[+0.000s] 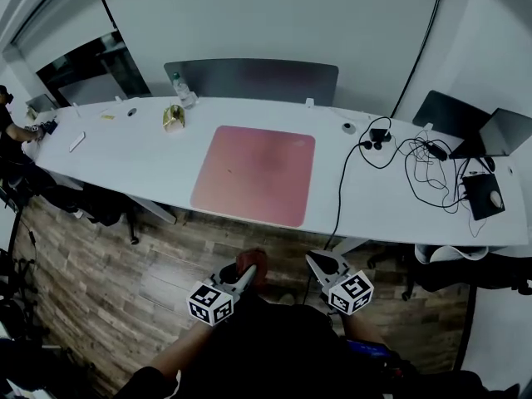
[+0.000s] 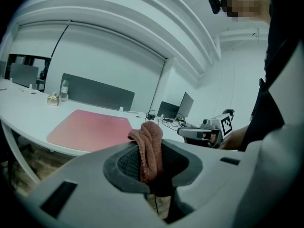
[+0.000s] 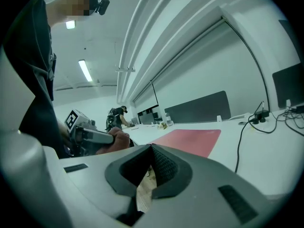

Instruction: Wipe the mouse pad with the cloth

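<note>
Zero wiping done by the look of it: just pinching the cloth [image 2: 149, 146] in the left gripper [image 2: 152, 170], right gripper [image 3: 151, 152] closed on nothing, both short of the mouse pad [image 1: 256, 173]'s near edge, whole pad left to do.

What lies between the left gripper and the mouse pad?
Head view: only wooden floor and the table's bare white edge separate the left gripper, holding the cloth, from the mouse pad.
</note>
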Tool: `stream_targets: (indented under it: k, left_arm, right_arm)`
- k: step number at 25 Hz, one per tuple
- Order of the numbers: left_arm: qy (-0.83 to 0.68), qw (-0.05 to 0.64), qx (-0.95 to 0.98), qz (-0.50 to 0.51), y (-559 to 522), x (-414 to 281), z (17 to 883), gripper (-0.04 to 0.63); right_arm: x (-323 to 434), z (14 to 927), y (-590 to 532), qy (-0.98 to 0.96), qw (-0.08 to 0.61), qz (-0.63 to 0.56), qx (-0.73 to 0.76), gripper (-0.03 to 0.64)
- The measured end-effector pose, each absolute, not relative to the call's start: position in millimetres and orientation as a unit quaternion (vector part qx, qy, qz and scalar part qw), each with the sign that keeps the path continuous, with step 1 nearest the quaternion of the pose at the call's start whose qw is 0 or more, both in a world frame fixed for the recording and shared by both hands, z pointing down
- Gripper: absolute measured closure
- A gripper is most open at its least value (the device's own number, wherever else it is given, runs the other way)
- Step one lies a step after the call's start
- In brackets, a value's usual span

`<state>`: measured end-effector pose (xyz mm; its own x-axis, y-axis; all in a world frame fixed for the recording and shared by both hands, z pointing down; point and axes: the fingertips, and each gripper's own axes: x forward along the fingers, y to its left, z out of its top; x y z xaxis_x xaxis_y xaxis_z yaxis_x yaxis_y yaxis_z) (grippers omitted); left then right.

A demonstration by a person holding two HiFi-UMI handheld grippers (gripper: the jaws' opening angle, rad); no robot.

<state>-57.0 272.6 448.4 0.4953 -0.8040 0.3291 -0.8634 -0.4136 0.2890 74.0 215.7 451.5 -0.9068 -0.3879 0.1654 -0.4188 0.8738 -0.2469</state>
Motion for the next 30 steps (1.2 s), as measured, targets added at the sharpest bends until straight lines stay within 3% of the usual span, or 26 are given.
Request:
stream_targets:
  k: [5,30]
  left_arm:
    - [-0.489,0.21,0.843,0.076,257.5,-46.8,446.0,0.503]
    - [-0.385,0.263,0.875,0.133,142.7,-13.3,494.3,0.503]
  right_arm:
    - [85.8,446.5,207.4,-0.965,0.032,0.153,0.211,0.592]
    - [87.0,474.7,132.3,-0.944,0.083,0.174,0.268,0.591]
